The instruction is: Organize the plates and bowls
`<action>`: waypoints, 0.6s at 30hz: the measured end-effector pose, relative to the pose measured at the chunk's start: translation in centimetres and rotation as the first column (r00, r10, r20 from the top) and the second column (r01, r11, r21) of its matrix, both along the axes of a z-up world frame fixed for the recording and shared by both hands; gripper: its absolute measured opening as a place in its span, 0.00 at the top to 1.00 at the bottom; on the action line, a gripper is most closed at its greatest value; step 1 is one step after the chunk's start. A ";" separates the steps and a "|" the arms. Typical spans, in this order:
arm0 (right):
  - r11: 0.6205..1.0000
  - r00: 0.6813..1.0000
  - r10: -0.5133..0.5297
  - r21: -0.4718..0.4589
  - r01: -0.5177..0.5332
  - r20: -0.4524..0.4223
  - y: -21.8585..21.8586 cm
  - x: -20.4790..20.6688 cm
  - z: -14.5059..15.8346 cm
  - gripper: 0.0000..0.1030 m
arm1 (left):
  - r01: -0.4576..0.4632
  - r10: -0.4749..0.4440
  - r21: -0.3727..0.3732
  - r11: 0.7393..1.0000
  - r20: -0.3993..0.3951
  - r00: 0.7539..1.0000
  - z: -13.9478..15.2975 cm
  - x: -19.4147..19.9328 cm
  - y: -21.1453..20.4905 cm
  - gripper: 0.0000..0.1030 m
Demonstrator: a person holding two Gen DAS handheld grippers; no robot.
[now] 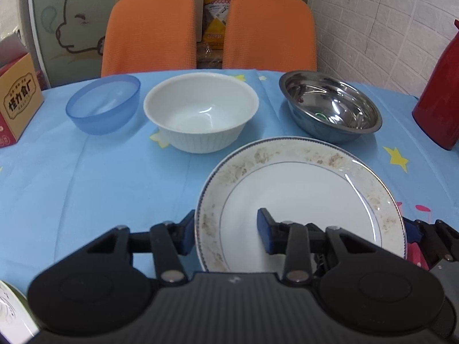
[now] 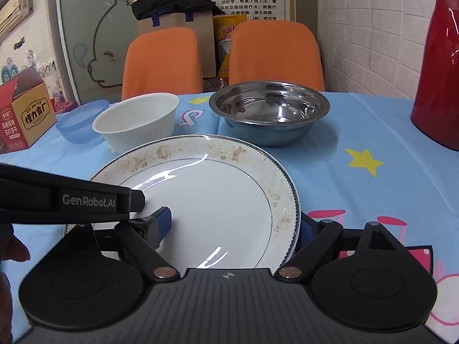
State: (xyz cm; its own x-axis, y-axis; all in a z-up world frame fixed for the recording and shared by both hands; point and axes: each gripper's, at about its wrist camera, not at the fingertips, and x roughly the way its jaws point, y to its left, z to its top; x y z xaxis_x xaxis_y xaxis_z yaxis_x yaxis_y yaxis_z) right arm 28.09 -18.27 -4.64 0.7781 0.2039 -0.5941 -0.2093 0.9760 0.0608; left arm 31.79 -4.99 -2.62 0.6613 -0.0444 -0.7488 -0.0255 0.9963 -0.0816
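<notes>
A white plate with a patterned rim is held over the blue tablecloth. My left gripper straddles its left rim, one finger under and one on top. My right gripper straddles its right rim the same way. Both look closed on the plate. Behind it stand a blue plastic bowl, a white bowl and a steel bowl in a row.
A red thermos stands at the right. A cardboard snack box sits at the left. Two orange chairs stand behind the table. Another plate's edge shows at lower left.
</notes>
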 end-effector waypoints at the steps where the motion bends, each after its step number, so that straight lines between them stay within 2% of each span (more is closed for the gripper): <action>1: 1.000 1.000 -0.011 0.000 0.011 -0.001 0.0 -0.2 0.1 0.00 | 0.005 -0.005 -0.001 1.000 -0.003 1.000 0.1 -0.2 0.1 0.69; 2: 1.000 1.000 -0.025 0.005 0.025 0.003 -0.1 -0.5 0.3 0.00 | 0.006 -0.006 -0.005 1.000 0.002 1.000 0.3 -0.5 0.1 0.73; 5: 0.999 0.999 -0.035 0.035 0.034 0.032 -0.2 -1.7 1.0 0.00 | 0.015 -0.016 0.027 1.000 0.029 0.999 1.0 -1.6 -0.2 0.74; 8: 0.999 0.998 -0.034 -0.003 0.034 0.057 0.6 -2.5 1.3 0.00 | 0.025 -0.027 0.055 0.998 0.048 0.998 1.1 -2.3 -0.3 0.74; 13: 0.999 0.999 -0.033 0.017 0.033 0.027 0.1 -2.9 0.7 0.00 | 0.051 -0.053 0.021 0.998 0.078 0.996 1.3 -2.9 0.5 0.74; 15: 0.998 1.000 -0.031 0.050 0.031 -0.003 -0.4 -2.7 0.2 0.00 | 0.050 -0.050 -0.003 0.999 0.073 0.996 1.2 -2.6 1.0 0.71; 17: 0.998 1.000 -0.024 0.064 0.024 0.002 -0.7 -2.9 0.2 0.00 | 0.028 -0.029 0.016 0.999 0.078 0.997 1.1 -2.6 1.5 0.69; 18: 0.998 1.000 -0.020 0.061 0.020 0.002 -0.7 -2.9 0.3 0.00 | 0.018 -0.019 0.017 1.000 0.093 0.995 1.2 -2.7 1.9 0.61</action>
State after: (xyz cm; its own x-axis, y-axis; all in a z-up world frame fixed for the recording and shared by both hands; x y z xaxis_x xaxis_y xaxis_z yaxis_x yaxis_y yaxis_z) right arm 25.21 -18.95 -4.39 0.7840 0.2237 -0.5790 -0.1898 0.9745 0.1195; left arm 29.08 -3.05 -1.40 0.7276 -0.0462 -0.6844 0.0002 0.9977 -0.0672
